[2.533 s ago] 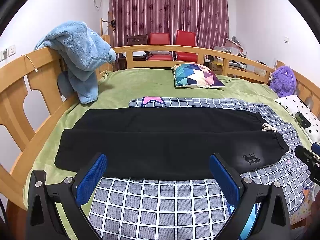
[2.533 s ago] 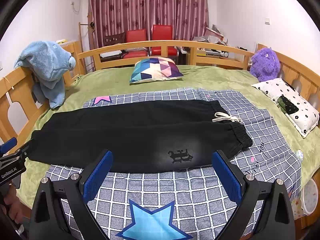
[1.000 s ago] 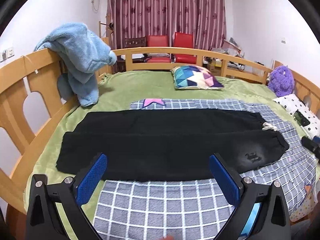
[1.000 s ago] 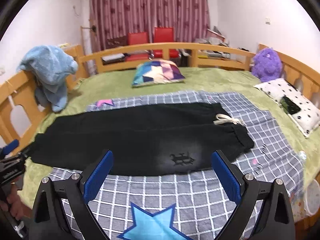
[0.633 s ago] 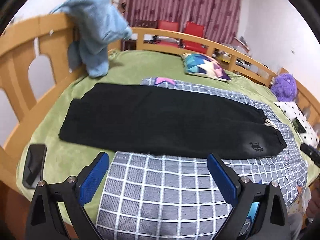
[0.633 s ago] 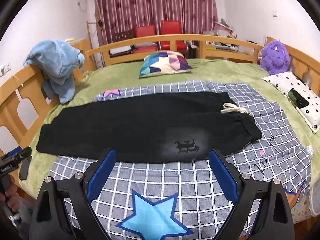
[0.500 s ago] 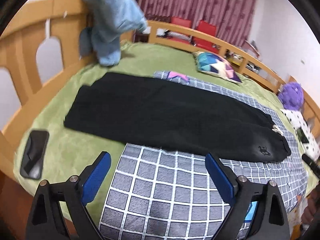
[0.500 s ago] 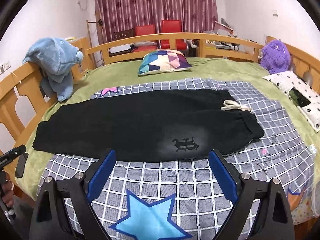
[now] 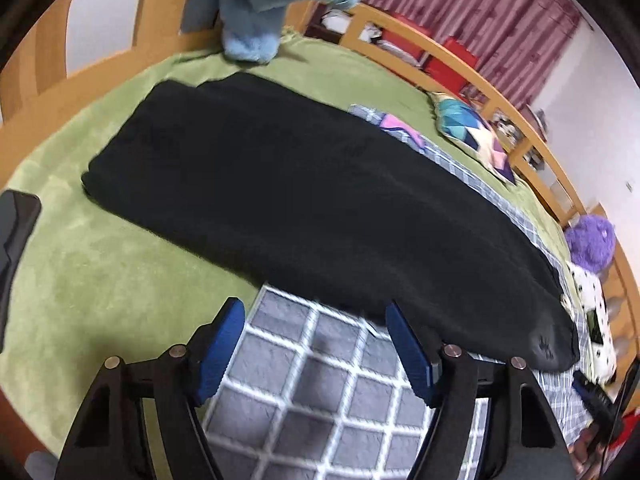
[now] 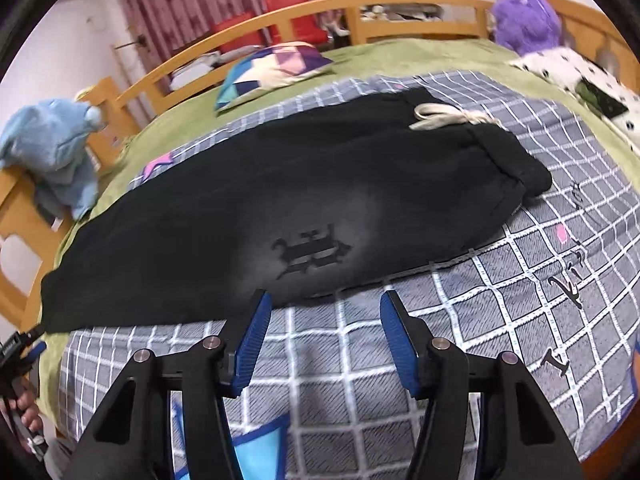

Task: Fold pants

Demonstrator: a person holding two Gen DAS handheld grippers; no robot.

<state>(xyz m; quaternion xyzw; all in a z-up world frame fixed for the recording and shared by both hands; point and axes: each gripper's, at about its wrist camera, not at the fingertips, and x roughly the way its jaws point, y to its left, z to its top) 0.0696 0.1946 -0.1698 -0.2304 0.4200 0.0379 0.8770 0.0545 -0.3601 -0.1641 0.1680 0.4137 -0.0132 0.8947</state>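
Black pants [image 9: 304, 200] lie flat and lengthwise across the bed, legs together, cuffs at the left and waistband at the right. In the right wrist view the pants [image 10: 280, 208] show a dark emblem [image 10: 312, 252] on a faded patch and a white drawstring [image 10: 444, 117] at the waist. My left gripper [image 9: 314, 334] is open and empty, just before the pants' near edge, low over the checked blanket. My right gripper [image 10: 322, 318] is open and empty, its tips at the near edge just below the emblem.
A grey checked blanket [image 10: 460, 320] lies over a green bedspread [image 9: 92, 276]. A phone [image 9: 14, 236] lies at the bed's left edge. A blue plush [image 10: 52, 148] hangs on the wooden rail. A patterned cushion [image 10: 272, 68], a purple plush [image 10: 520, 20] and a spotted pillow [image 10: 580, 76] lie beyond.
Both grippers have dropped low and moved in close to the pants' near edge, and both jaws have narrowed while staying open. The pants have not moved.
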